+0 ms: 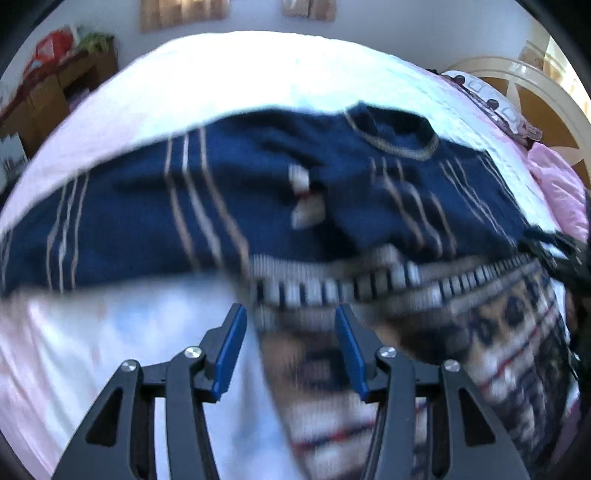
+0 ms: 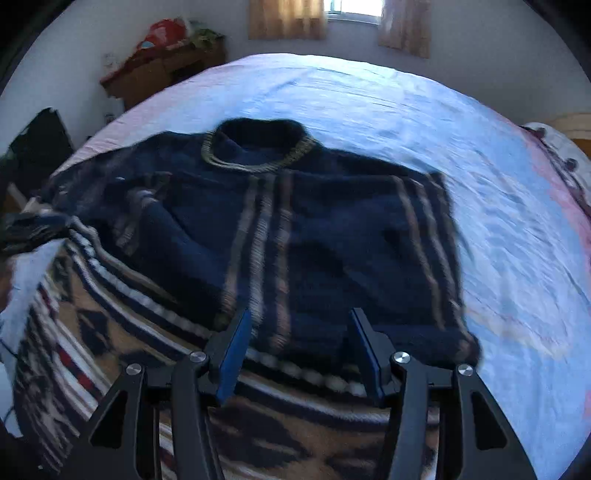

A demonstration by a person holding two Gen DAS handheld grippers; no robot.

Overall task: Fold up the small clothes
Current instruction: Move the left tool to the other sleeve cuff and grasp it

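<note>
A small navy knit sweater (image 1: 258, 206) with thin tan and white stripes and a patterned tan, white and navy hem band (image 1: 369, 288) lies on the bed. It also shows in the right wrist view (image 2: 332, 236), collar (image 2: 258, 155) at the far side. My left gripper (image 1: 290, 317) is open and empty, just above the hem band. My right gripper (image 2: 299, 325) is open and empty, above the sweater's lower body near the hem band (image 2: 295, 406). Both views are blurred by motion.
The bed sheet (image 2: 480, 184) is pale blue and pink. A wooden dresser (image 2: 166, 70) with red and green items stands by the far wall. A wooden headboard (image 1: 535, 103) and pink bedding (image 1: 557, 181) are on the right. Curtains (image 2: 288, 18) hang at the window.
</note>
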